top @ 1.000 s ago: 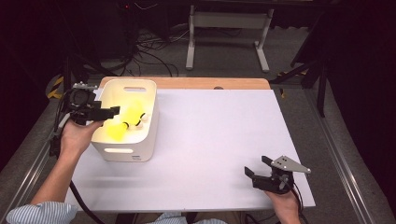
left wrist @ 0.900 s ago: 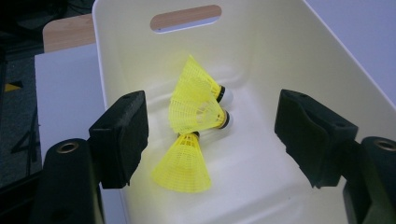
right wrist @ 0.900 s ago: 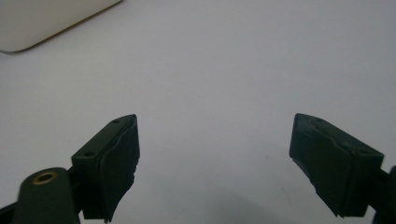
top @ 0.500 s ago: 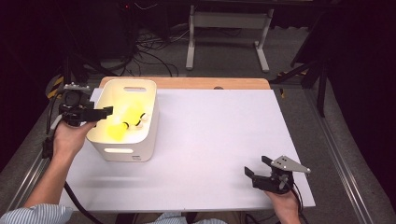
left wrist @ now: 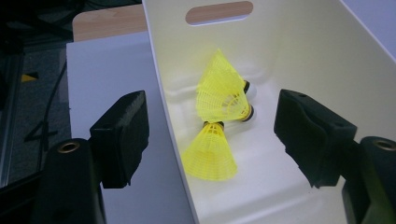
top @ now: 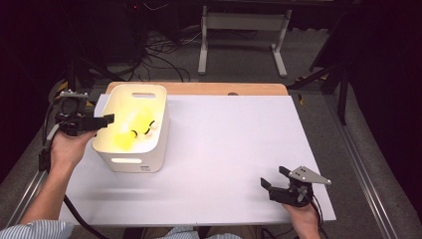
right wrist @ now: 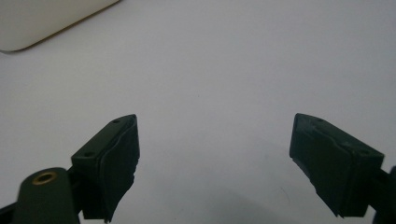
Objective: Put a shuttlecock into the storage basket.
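Presently the left tongs [top: 102, 120] hang spread wide at the near-left rim of the white bin [top: 158, 130], one jaw outside the wall and one over the interior, grasping nothing. Three yellow shuttlecocks [left wrist: 219, 121] lie inside on the bin floor, clustered toward the far end beneath the handle slot. The right tongs [top: 277, 181] rest low over the white counter [top: 234, 144] at its near-right corner, likewise spread and empty, well apart from the bin.

Judgement: the step in hand concerns the bin and its contents, either a grip on the wall or a reach for a shuttlecock; which one cannot be settled from this position. A pick would call for carrying both jaws inside the wall and down over one skirt before clamping.

From above, the shuttlecocks read as a yellow glow with dark cork bands. The left gripper view resolves the separate skirts and the jaws straddling the wall. The right gripper view shows bare counter between its jaws and a bin corner [right wrist: 42, 23] far off.
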Demonstrator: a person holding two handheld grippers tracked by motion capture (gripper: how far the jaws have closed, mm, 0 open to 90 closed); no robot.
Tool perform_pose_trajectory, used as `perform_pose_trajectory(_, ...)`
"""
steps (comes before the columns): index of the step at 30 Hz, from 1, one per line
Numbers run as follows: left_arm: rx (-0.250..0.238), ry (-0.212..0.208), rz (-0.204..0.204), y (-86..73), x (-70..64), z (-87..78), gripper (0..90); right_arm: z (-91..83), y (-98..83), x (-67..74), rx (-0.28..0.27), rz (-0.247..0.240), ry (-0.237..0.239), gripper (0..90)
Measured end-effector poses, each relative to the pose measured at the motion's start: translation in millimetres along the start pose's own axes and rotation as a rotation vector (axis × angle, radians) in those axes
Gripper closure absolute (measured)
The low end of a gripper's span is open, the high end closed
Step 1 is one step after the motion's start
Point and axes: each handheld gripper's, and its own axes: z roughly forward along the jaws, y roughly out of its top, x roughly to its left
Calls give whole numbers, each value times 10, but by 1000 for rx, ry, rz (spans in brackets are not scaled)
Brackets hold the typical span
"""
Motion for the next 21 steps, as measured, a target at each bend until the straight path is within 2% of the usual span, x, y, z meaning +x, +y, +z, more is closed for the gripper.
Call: perform_pose_trajectory(21, -12, 20, -25, -70, 138, -75, 282, 1, 0, 2, 0, -1, 0, 168)
